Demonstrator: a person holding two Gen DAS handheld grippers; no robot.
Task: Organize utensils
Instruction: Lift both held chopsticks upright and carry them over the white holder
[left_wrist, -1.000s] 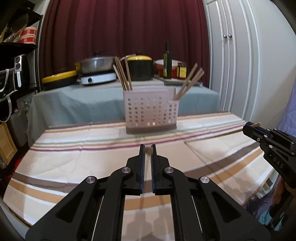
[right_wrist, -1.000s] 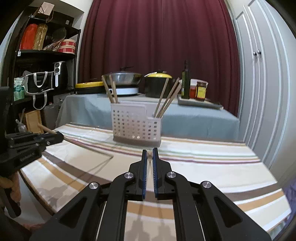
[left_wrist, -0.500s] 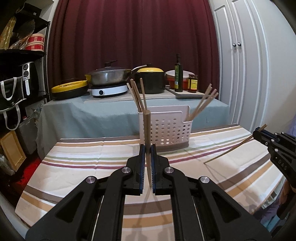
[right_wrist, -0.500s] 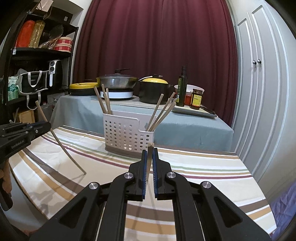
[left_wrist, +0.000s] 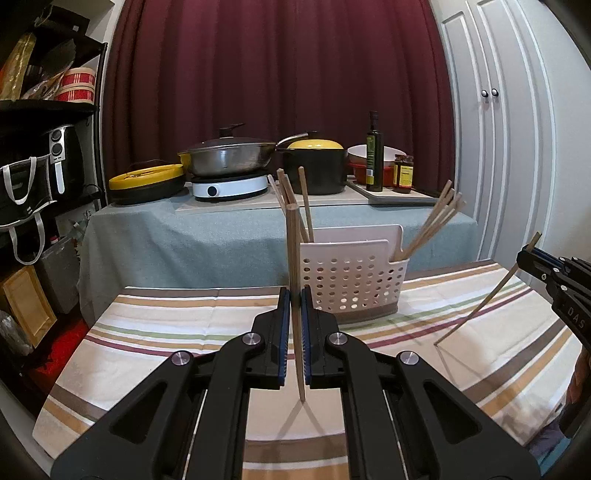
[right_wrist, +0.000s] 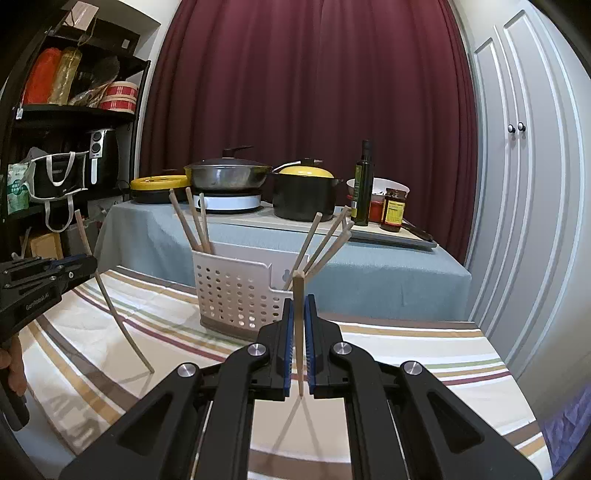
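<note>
White perforated basket (left_wrist: 351, 280) on striped tablecloth (left_wrist: 155, 332); maroon curtain (left_wrist: 277, 74).

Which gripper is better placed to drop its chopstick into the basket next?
Probably left. The left gripper holds its chopstick beside the basket; the right gripper's basket view looks more distant.

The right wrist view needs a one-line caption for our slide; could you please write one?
Right gripper holds a chopstick upright before the white perforated utensil basket on the striped tablecloth.
</note>
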